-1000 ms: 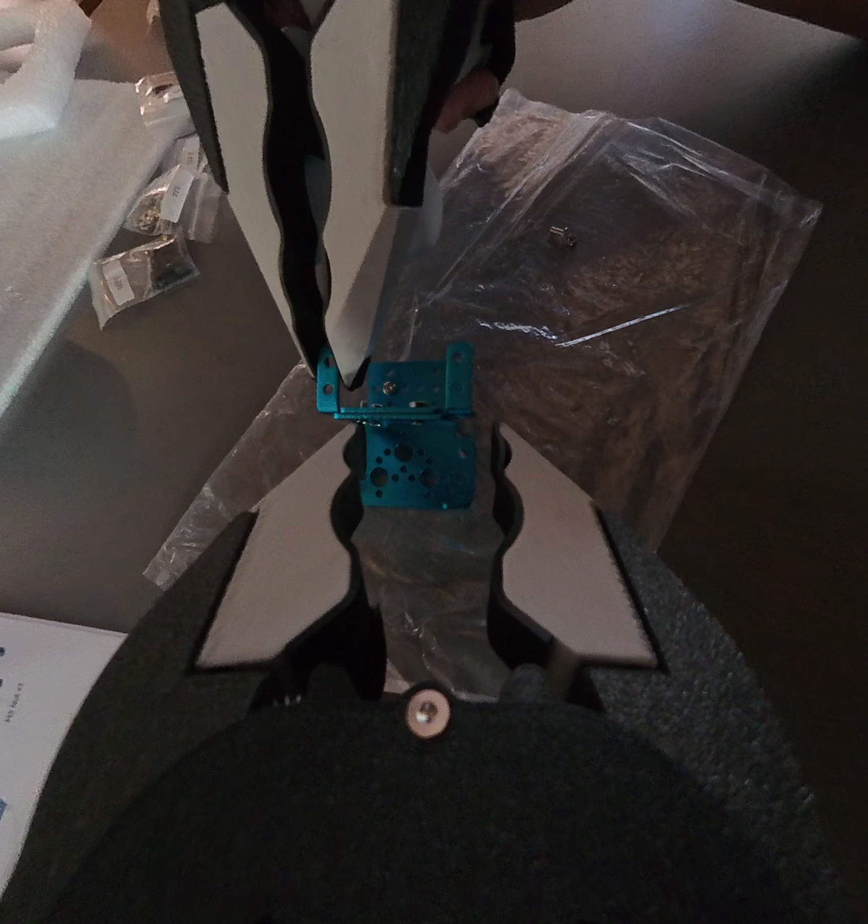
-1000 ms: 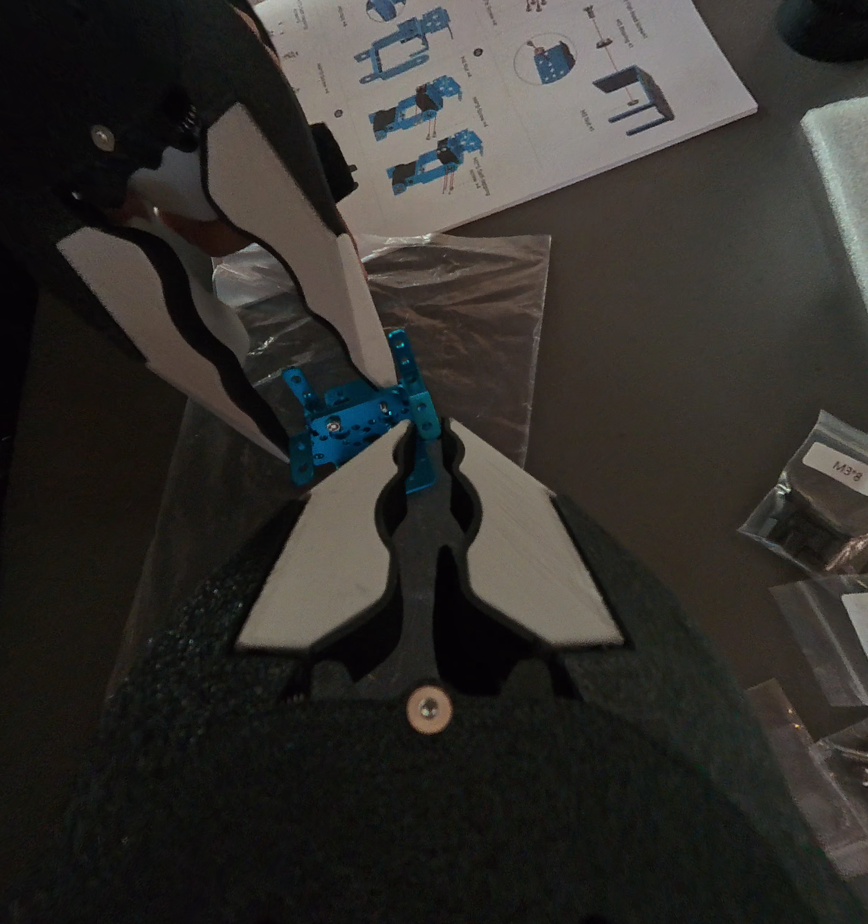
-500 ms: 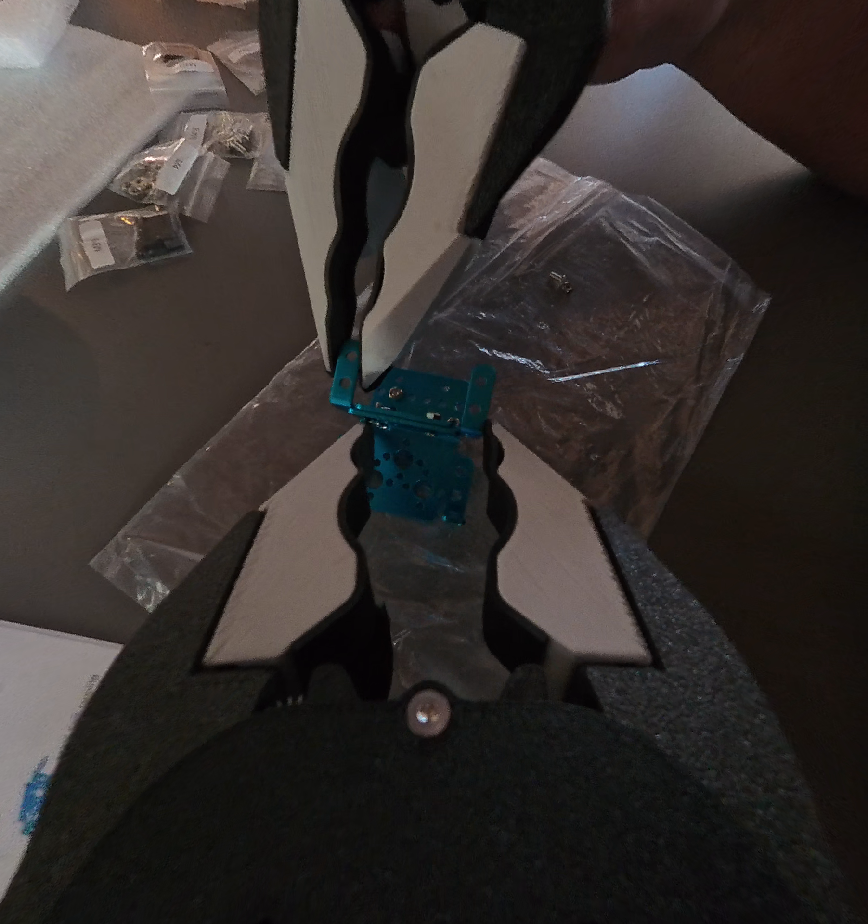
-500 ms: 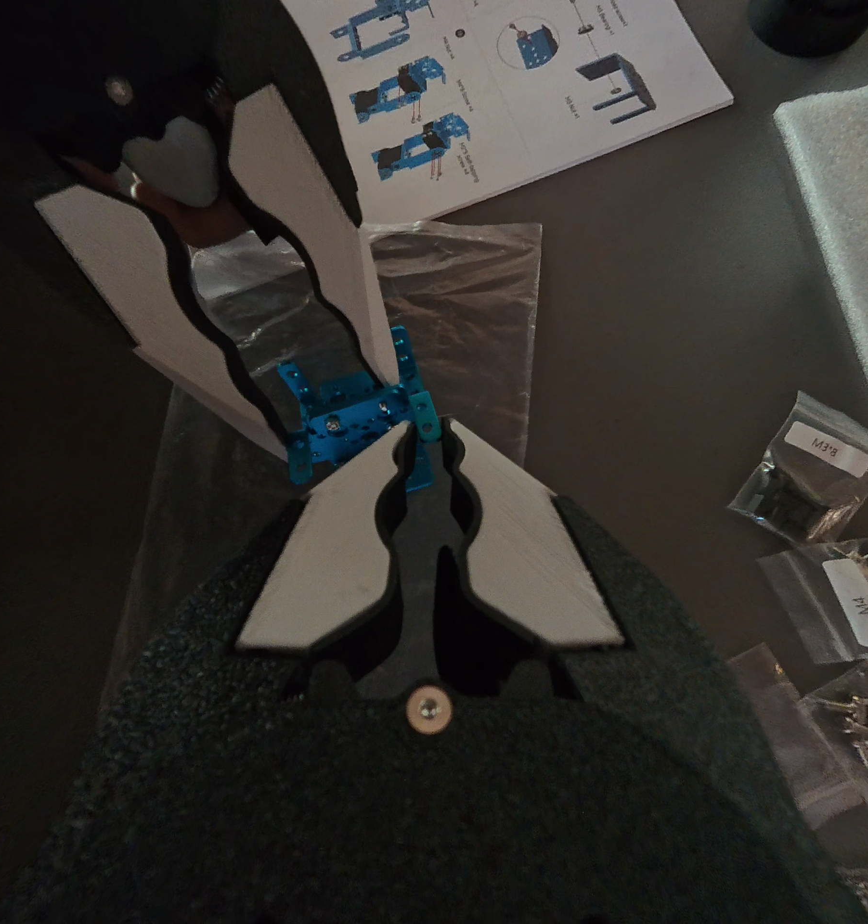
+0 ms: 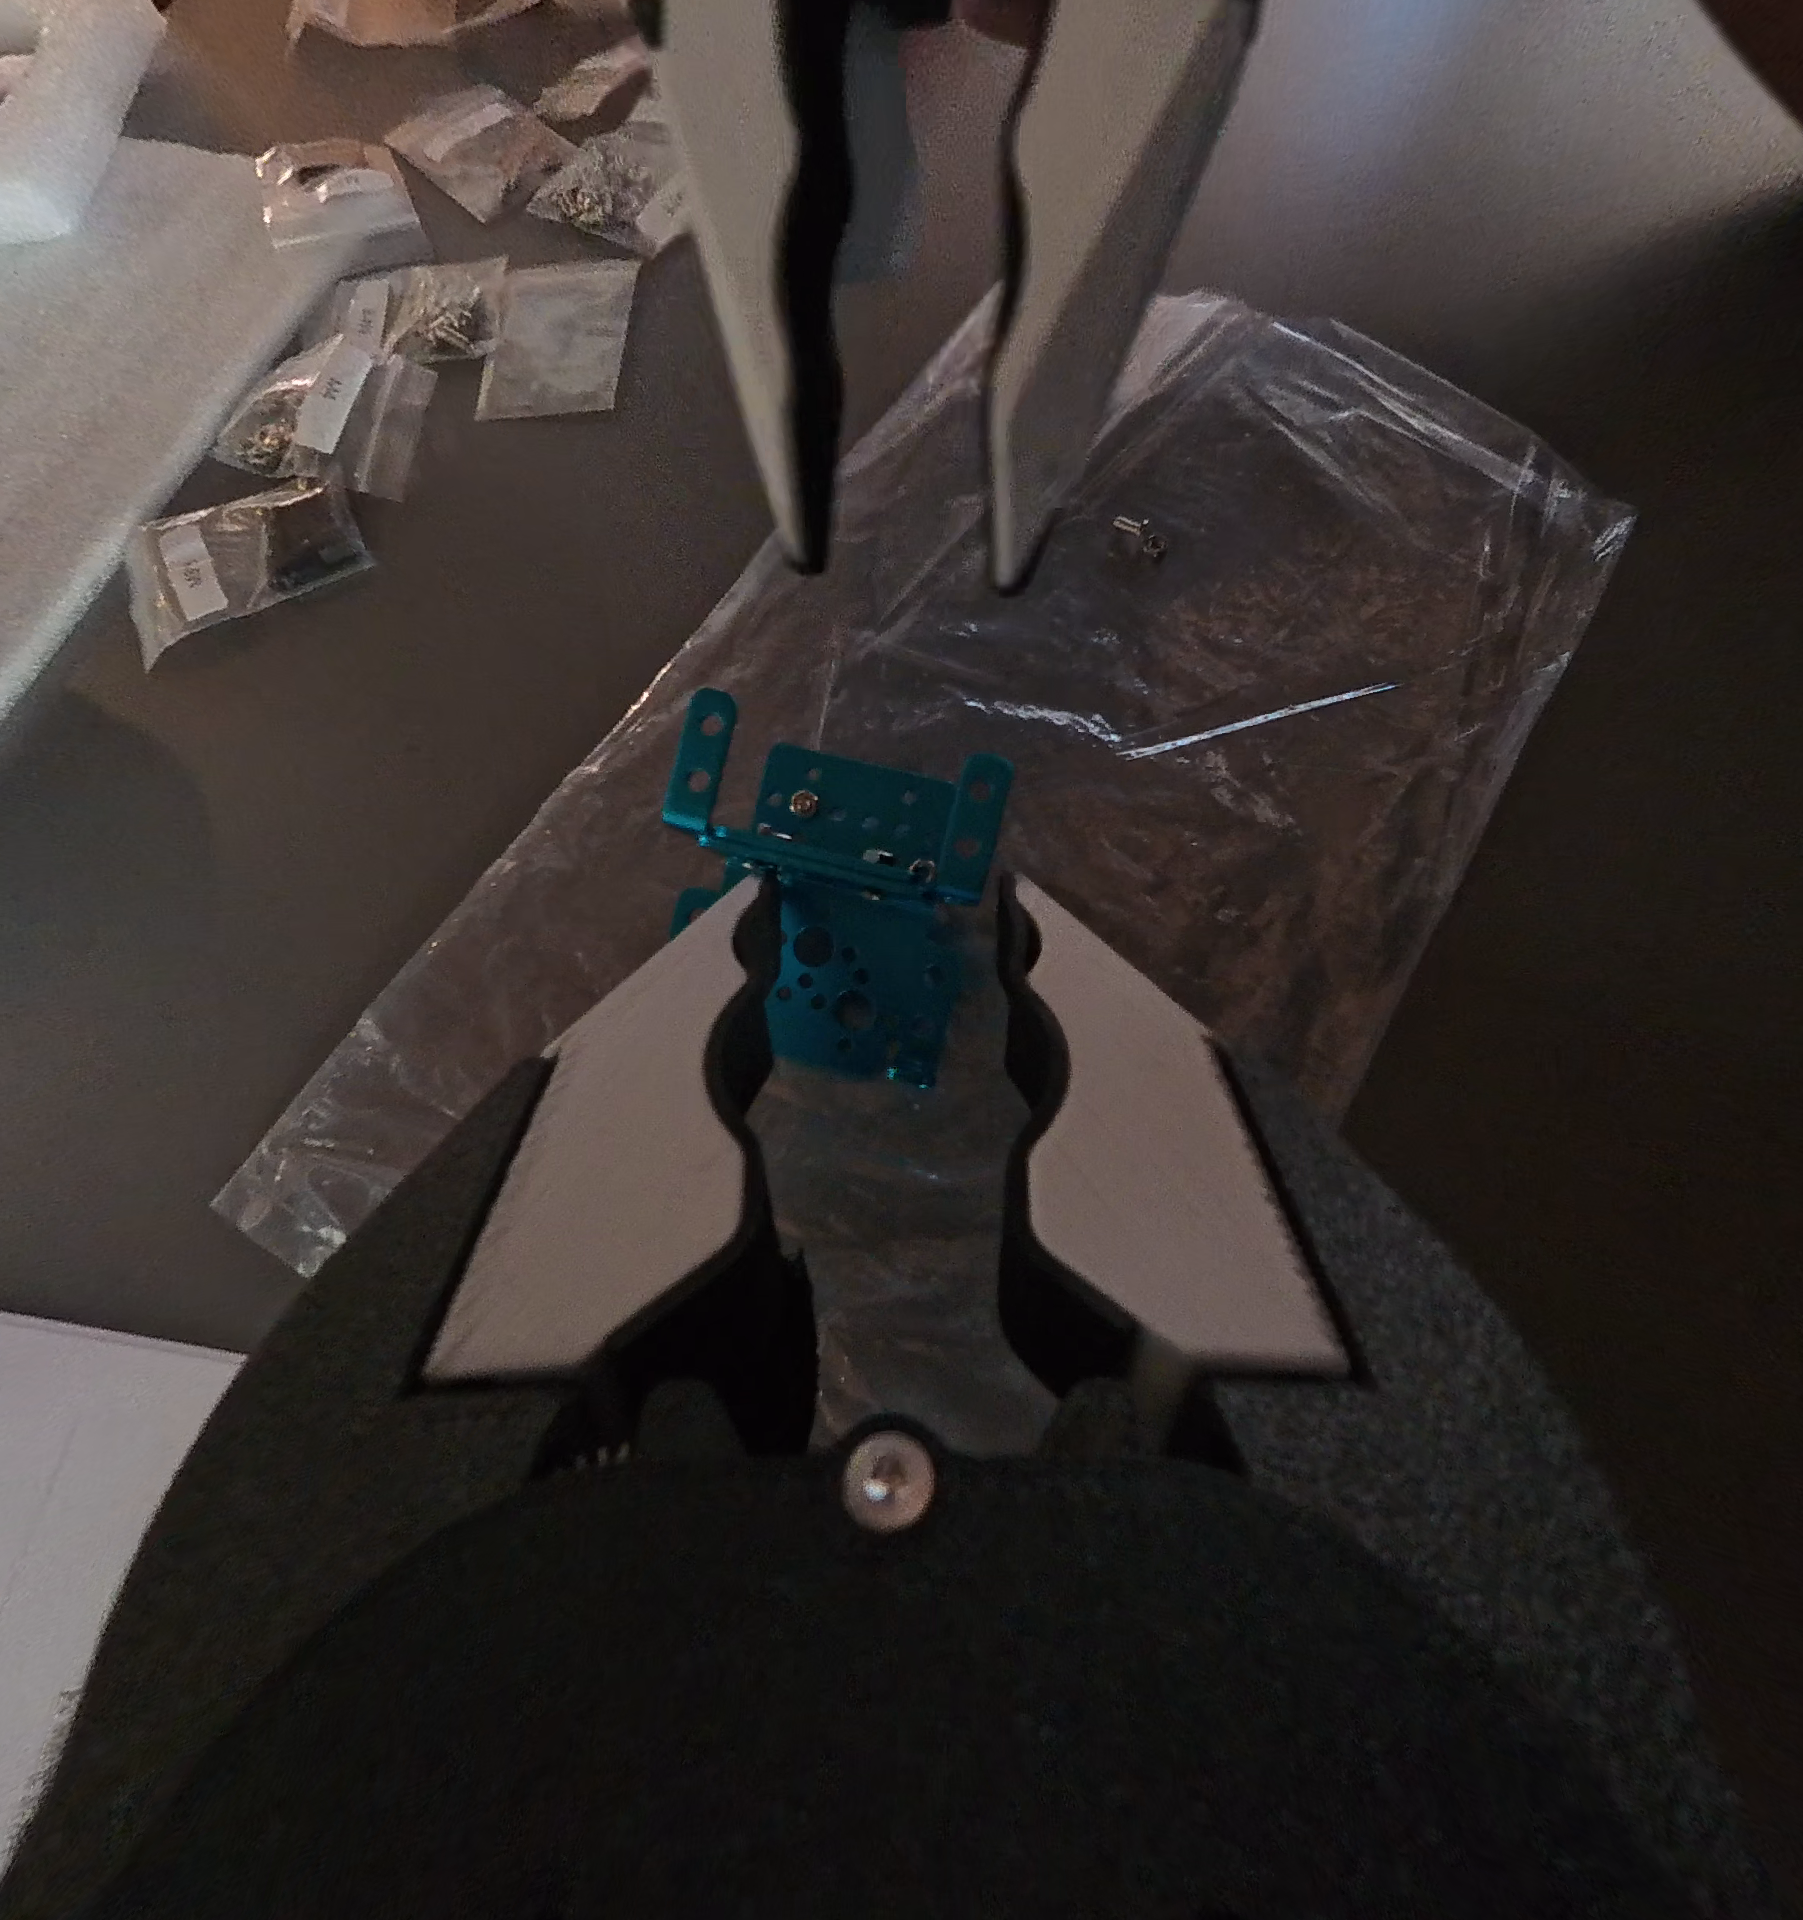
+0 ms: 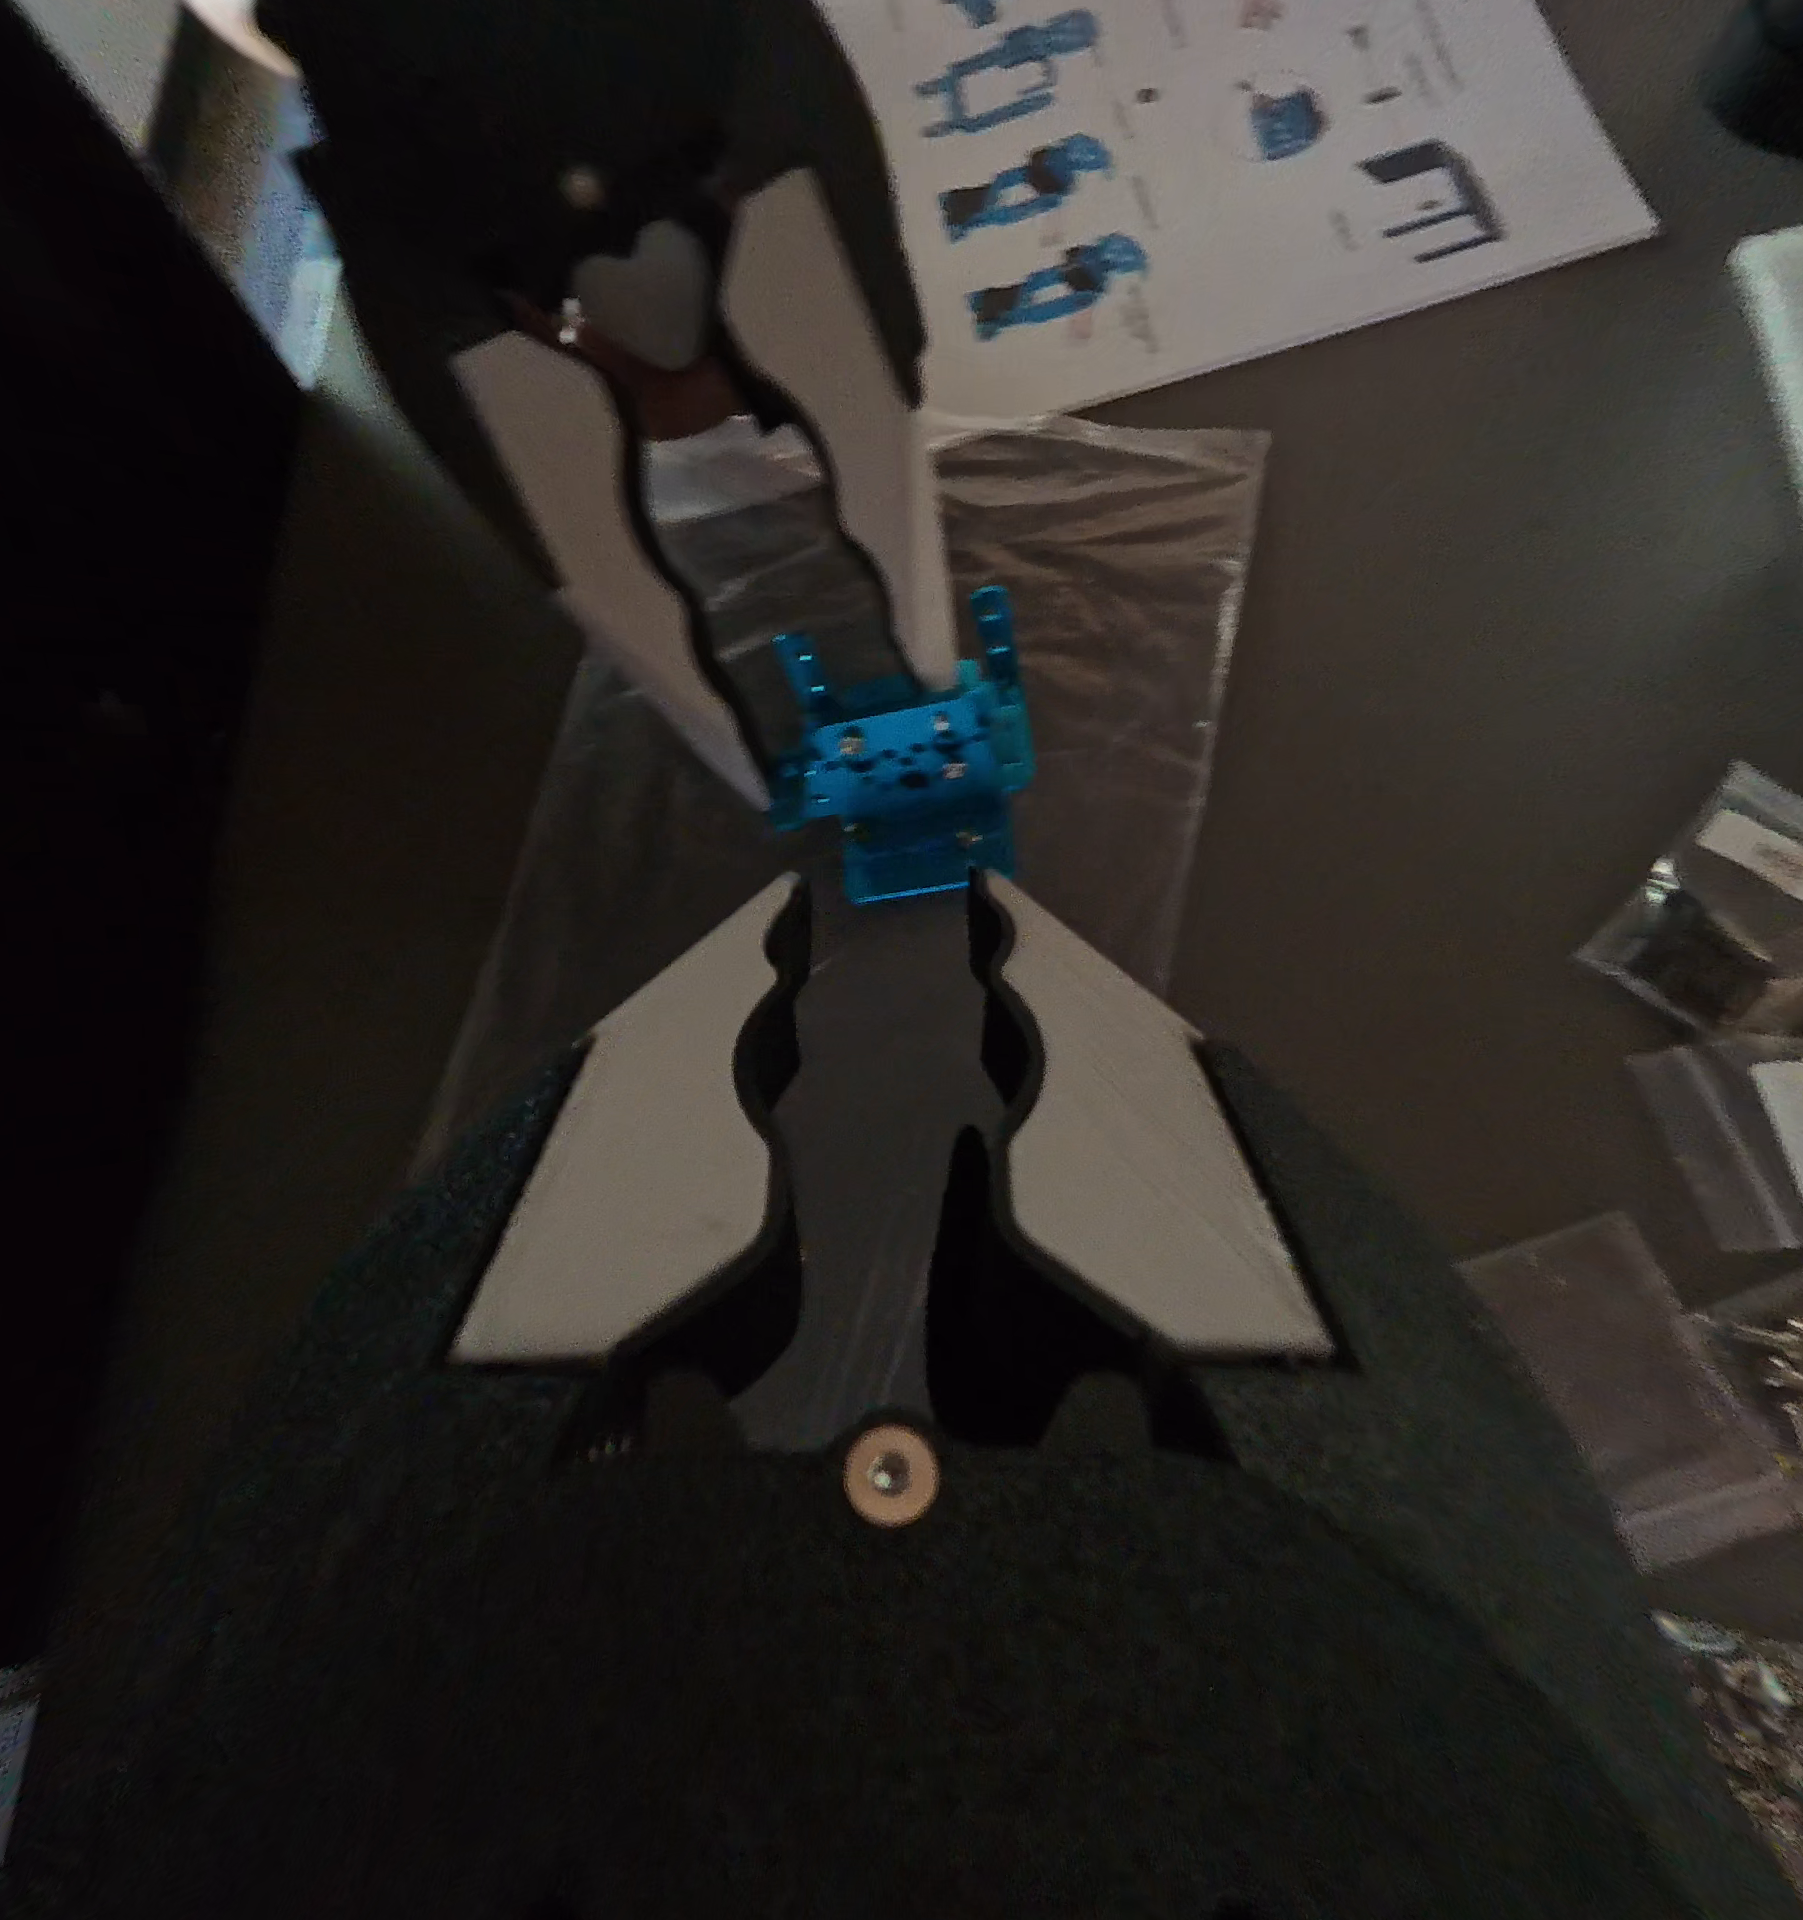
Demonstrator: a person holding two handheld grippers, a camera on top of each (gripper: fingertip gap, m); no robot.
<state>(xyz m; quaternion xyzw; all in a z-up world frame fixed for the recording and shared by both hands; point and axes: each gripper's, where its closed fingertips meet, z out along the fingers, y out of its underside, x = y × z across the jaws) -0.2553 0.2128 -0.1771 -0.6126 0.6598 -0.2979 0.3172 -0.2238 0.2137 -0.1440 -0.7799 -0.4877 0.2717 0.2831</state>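
Left wrist view, left gripper (image 5: 876, 883): reaches forward from the near edge, fingers closed on the blue metal bracket (image 5: 855, 894) and holding it above a clear plastic bag (image 5: 1240, 748).
Left wrist view, right gripper (image 5: 902, 566): comes down from the far edge, tips spread apart with a clear gap, just beyond the bracket and not touching it.
Left wrist view, surroundings: a small screw (image 5: 1136, 538) lies on the bag; small parts bags (image 5: 253, 566) sit at far left beside a white foam sheet (image 5: 45, 343).
Left wrist view, cut off: the right gripper's body leaves the frame at the top.
Right wrist view, right gripper (image 6: 886, 878): fingers parted, bracket (image 6: 902, 774) just past the tips; contact cannot be told.
Right wrist view, left gripper (image 6: 855, 753): slants in from far left, pinching the bracket.
Right wrist view, hard to make out: blurred and dim; an instruction sheet (image 6: 1240, 177) lies at far right, its drawings smeared.
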